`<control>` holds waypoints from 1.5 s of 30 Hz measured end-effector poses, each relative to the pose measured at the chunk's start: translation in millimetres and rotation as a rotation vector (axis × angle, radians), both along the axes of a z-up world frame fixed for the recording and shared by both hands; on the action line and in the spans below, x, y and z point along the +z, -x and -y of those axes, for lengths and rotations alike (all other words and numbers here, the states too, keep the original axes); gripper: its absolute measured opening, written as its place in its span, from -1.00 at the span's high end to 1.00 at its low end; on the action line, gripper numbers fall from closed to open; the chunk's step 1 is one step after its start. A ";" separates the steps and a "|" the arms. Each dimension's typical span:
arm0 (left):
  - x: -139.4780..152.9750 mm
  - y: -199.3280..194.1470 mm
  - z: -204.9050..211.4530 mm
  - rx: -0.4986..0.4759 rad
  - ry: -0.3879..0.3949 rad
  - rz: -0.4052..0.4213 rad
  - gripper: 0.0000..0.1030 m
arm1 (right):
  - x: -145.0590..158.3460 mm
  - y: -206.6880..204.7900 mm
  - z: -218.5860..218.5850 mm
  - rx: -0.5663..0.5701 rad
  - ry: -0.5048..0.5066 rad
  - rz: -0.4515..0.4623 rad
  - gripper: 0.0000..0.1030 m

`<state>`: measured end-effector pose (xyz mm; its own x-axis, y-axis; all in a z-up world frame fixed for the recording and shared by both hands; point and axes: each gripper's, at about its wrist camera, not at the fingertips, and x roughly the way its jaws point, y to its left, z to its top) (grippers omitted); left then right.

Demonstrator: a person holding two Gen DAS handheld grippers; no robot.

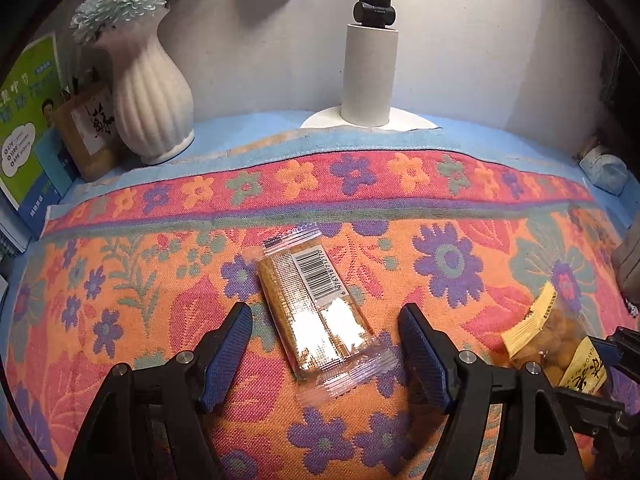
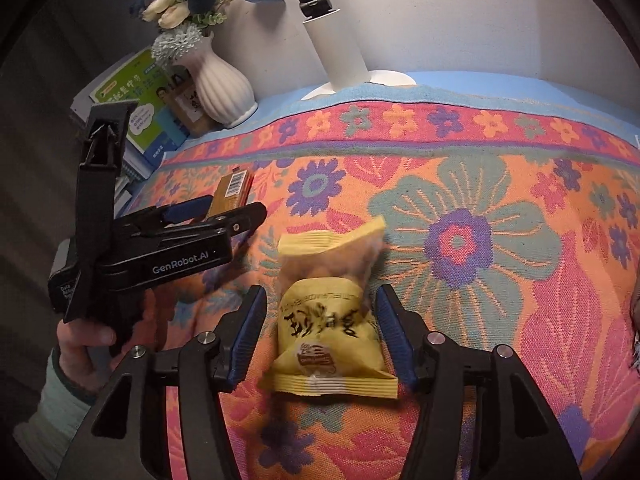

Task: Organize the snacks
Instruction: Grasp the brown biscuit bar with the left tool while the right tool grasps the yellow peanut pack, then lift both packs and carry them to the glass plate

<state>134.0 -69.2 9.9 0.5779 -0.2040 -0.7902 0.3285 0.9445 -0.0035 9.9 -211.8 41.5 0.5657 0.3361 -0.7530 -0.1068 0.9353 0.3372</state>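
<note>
Now, right claw (image 2: 320,332): I see its jaws apart around the yellow snack bag (image 2: 330,344), pads clear of it.
Left claw (image 1: 325,344): spread, clear-wrapped wafer pack (image 1: 316,304) lying between.
Beyond: floral cloth (image 1: 460,216) on worktop, white vase (image 1: 150,96).

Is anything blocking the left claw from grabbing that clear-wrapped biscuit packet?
Nothing visible. The biscuit packet lies flat on the flowered cloth, and the left gripper is open, one finger on each side of it. The yellow snack bag sits off to its right.

Vase (image 1: 150,92) and lamp post (image 1: 370,76) block the cloth's (image 1: 440,208) far edge.
</note>
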 end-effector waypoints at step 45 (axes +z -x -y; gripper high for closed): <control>189.8 266.0 196.9 -0.664 0.371 0.212 0.35 | 153.3 294.9 176.9 -0.686 0.169 0.341 0.13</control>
<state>-132.0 -266.1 199.7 0.3734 -0.7882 -0.4892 0.8525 0.4995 -0.1542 -285.0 -388.7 194.8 0.8149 -0.2753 -0.5101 0.4409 0.8656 0.2372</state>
